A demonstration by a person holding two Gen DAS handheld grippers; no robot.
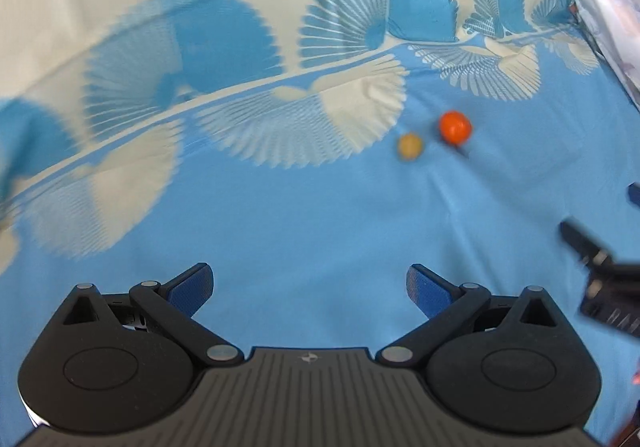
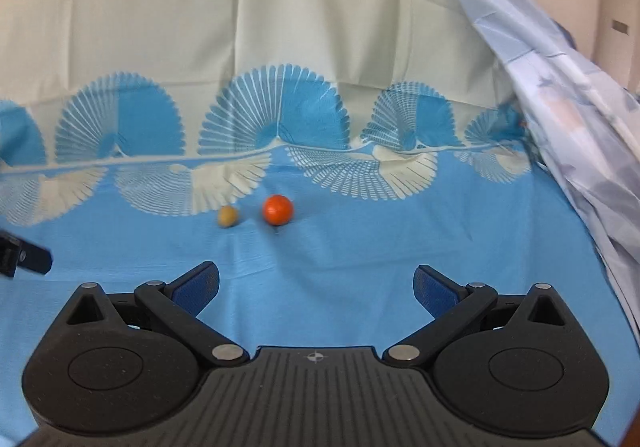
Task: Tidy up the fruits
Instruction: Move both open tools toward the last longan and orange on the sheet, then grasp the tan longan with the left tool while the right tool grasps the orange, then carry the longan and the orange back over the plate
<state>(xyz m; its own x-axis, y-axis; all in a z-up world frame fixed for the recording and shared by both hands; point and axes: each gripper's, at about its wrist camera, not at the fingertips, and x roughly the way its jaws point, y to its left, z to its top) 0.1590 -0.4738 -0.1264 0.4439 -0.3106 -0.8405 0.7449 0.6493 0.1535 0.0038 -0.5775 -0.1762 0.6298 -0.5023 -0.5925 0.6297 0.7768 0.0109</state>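
Both tongs, left (image 1: 310, 287) and right (image 2: 316, 287), gape empty; orange fruit (image 2: 277, 209) and tan fruit (image 2: 228, 216), 12 o'clock on wrinkled cloth (image 2: 360, 247), could roll if nudged.

A blue cloth (image 2: 360, 247) with cream fan-shaped patterns covers the surface, wrinkled in places, and its cream upper part rises behind. Two fruits lie directly on the blue part: an orange-red round fruit (image 2: 277, 209) and a smaller yellowish fruit (image 2: 228, 216), near each other but apart. A pale crumpled sheet (image 2: 568, 119) drapes down at the right edge.
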